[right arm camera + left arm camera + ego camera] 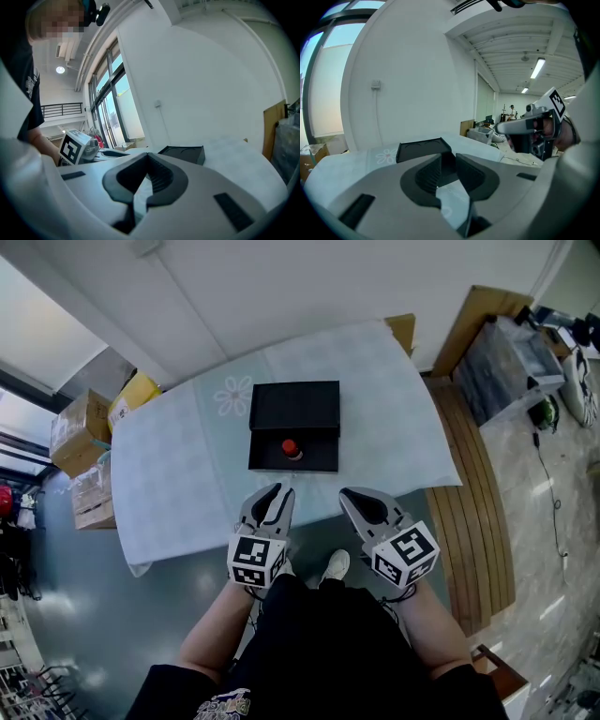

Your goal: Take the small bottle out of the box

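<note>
Inside black box (pixel 314 457), small red-capped bottle (pixel 291 448): probably light, rigid, slick; grab body below cap; left hand-held gripper (pixel 276 490) parted, empty; right hand-held gripper (pixel 350 496) closed, empty.

Black top (pixel 319 634), printed black shorts (pixel 225 704), white shoes (pixel 335 565). Left tongs (pixel 273 489) and right tongs (pixel 352 495) are grey, black-padded, each with 1 marker cube (pixel 255 561).

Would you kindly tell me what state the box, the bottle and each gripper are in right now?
Box: open, lid folded back.
Small bottle: inside the box, untouched.
Left gripper: jaws apart, empty, short of the box.
Right gripper: jaws together, empty, short of the box.
</note>
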`<act>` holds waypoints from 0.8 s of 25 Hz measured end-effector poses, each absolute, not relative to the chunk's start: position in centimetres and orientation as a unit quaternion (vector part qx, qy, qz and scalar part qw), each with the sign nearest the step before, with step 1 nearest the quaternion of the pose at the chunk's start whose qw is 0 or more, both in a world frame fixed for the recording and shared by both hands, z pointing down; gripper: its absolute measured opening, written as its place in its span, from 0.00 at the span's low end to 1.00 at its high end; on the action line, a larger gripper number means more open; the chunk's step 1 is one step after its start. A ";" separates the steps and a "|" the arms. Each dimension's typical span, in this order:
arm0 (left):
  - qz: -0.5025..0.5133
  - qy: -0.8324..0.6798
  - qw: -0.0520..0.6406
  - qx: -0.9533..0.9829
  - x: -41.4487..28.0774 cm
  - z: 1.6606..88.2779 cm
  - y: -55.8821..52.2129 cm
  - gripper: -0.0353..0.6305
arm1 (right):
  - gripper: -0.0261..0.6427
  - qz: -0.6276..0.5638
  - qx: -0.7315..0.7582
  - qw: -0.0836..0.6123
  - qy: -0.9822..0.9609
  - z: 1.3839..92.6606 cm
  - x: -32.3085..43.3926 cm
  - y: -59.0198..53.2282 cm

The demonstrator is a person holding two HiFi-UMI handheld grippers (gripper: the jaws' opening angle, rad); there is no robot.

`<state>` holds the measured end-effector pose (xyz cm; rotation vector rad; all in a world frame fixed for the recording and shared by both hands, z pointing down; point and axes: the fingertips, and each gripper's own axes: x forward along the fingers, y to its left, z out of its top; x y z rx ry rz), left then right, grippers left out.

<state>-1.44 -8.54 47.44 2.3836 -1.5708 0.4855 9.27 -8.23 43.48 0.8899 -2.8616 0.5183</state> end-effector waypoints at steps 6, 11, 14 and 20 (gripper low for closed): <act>0.173 -0.541 0.123 0.813 -1.2 47.9 -9.4 0.23 | 0.07 0.174 0.299 0.045 -0.937 43.5 10.1 -8.6; 0.163 -0.545 0.129 0.812 -1.3 48.2 -10.4 0.25 | 0.07 0.179 0.312 0.044 -0.932 43.7 11.0 -8.7; 0.159 -0.546 0.130 0.812 -1.7 48.4 -11.2 0.25 | 0.07 0.181 0.321 0.044 -0.928 43.9 11.1 -9.1; 0.167 -0.539 0.131 0.815 -2.0 49.9 -13.7 0.27 | 0.07 0.189 0.343 0.048 -0.919 44.6 11.5 -10.8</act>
